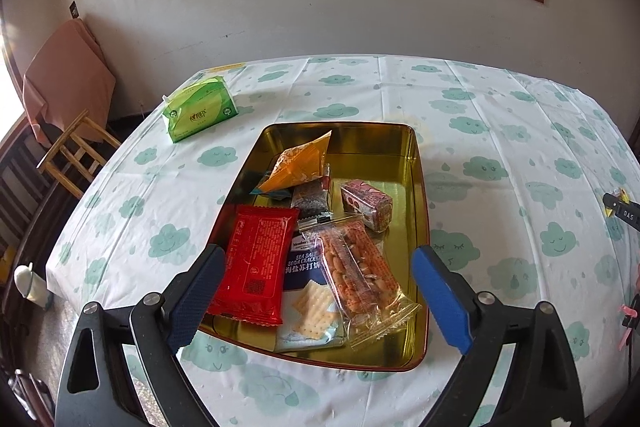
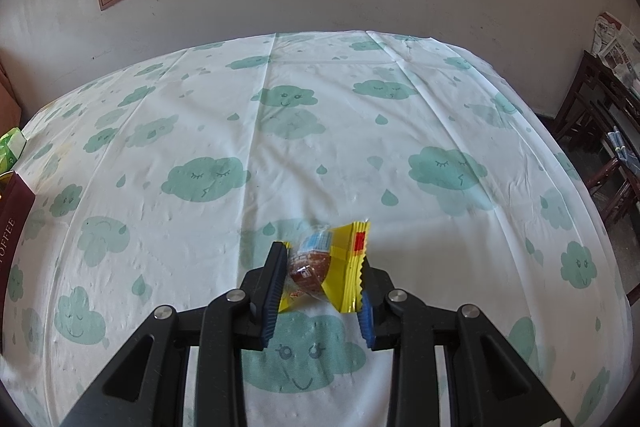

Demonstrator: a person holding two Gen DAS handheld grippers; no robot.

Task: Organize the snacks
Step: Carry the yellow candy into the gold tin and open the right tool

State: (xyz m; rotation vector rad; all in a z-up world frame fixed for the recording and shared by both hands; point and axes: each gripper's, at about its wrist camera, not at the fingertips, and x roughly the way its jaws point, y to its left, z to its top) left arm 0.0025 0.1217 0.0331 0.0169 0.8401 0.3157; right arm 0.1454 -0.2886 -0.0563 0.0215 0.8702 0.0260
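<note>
Gold inside, the rectangular tin tray (image 1: 404, 147) sits on the cloud-print tablecloth (image 1: 480, 115) holding a red packet (image 1: 256, 259), soda crackers (image 1: 308, 291) and a peanut bar (image 1: 356, 271). The left gripper (image 1: 320, 303) hangs above it, jaws spread wide and empty. The right gripper (image 2: 320, 291) pinches a yellow-wrapped snack (image 2: 332, 263) above bare cloth.

The soda cracker pack (image 1: 306, 291) lies partly hidden under the red packet (image 1: 254, 263).
</note>
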